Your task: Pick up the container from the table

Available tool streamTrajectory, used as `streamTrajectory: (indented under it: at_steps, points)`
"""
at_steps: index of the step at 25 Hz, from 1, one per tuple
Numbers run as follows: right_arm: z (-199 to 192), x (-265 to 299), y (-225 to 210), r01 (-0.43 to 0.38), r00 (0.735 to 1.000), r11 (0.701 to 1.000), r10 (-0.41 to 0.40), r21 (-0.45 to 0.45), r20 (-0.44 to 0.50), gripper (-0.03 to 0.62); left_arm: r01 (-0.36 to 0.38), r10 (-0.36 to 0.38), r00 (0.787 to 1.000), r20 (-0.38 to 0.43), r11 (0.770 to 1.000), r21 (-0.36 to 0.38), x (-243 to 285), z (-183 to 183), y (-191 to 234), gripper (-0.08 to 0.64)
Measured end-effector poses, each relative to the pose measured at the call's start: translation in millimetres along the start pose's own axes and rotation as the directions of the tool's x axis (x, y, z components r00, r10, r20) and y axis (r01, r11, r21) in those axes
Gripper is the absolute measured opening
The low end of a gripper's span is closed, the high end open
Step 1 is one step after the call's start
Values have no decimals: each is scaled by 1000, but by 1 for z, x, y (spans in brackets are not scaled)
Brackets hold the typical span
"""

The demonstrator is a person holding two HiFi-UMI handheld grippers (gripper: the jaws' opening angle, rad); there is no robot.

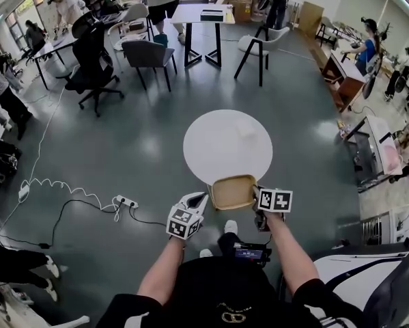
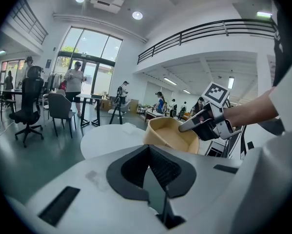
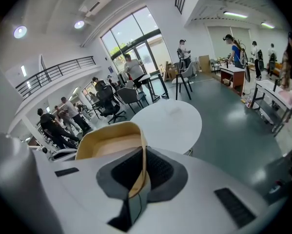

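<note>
Nearest the person, the left hand-held gripper point(image 1: 196, 202) had its jaws pressed together on nothing and sat idle beside the work. The right hand-held gripper point(image 3: 137, 177) was clamped on the thin side wall of the tan container point(image 3: 109, 143), one jaw inside and one outside. The container, empty and open-topped, appeared raised off the round white table point(image 1: 224, 142), over its near edge. With only one wall pinched, the lift would go best slow and level, with a firm grip, so nothing tilts or slips. Chairs point(image 1: 148, 55) stood beyond.
</note>
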State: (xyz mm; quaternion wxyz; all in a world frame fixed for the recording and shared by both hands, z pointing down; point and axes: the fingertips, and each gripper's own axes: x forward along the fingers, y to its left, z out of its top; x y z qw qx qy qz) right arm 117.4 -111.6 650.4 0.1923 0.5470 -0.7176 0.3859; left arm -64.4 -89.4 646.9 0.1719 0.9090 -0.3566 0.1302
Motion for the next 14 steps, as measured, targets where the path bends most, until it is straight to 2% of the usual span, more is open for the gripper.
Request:
streamTrajectory:
  at_steps: [14]
  points:
    - [-8,-10,-7,-4,1000,1000,4,13,14,74,2,-2,1000,0,1000,12,1,-1,-13,-2]
